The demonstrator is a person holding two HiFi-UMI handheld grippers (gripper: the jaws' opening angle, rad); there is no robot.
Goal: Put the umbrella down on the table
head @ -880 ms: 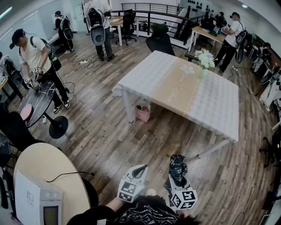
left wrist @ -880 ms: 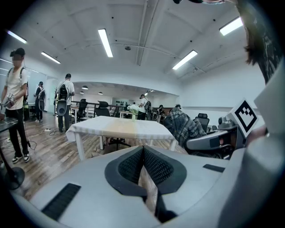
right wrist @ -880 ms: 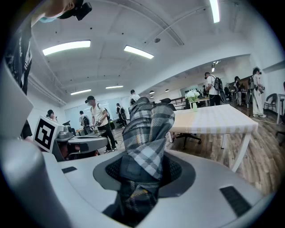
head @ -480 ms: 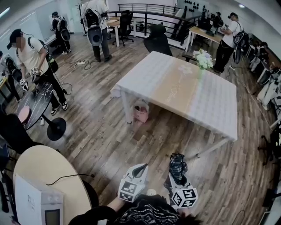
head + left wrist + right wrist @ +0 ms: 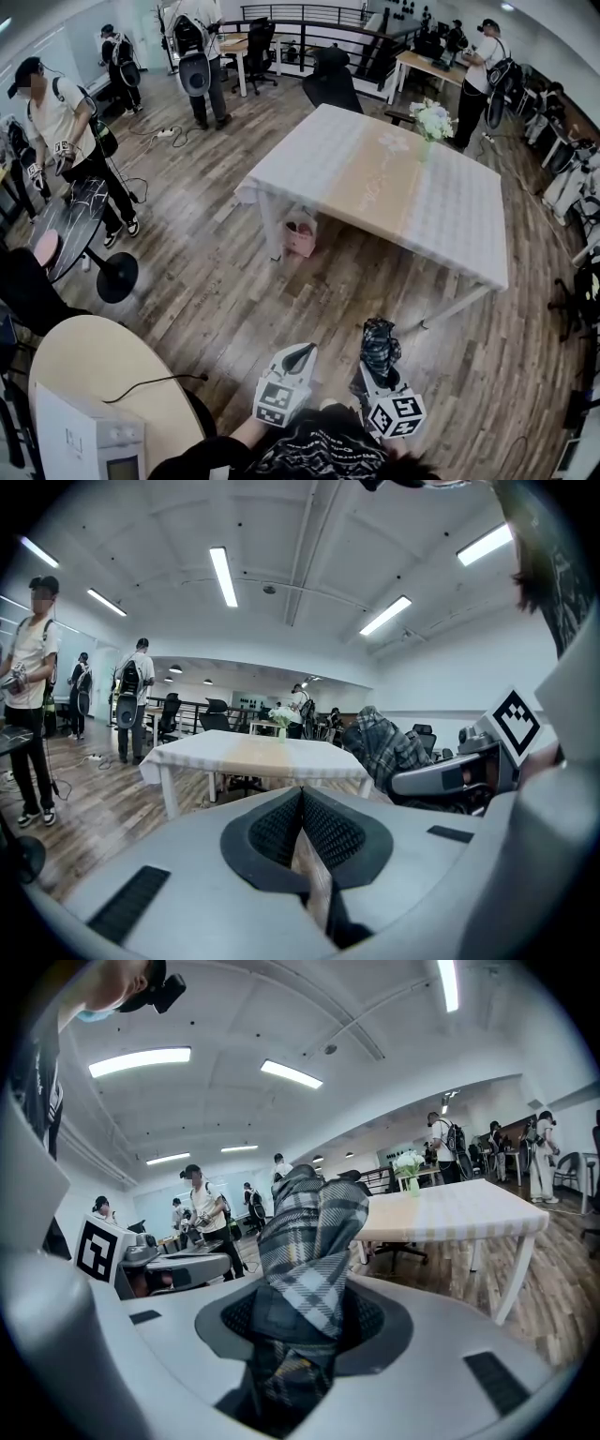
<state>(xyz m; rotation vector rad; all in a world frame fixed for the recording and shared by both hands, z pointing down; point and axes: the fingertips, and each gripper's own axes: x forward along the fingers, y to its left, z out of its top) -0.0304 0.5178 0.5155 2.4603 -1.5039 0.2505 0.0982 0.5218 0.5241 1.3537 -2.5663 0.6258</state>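
Left gripper (image 5: pixel 300 352), lower centre: fingers closed together, nothing between them.
Right gripper (image 5: pixel 378 371), just right: fingers clamped on the folded plaid umbrella (image 5: pixel 380 337), well short of the surface (image 5: pixel 375 178).
Risk: the loose fabric may slip in the grip; a careless set-down could topple the flower vase (image 5: pixel 431 122), upper right.

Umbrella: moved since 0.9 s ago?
No. The umbrella, clamped in the right gripper, sits just as far left of the table leg as before.
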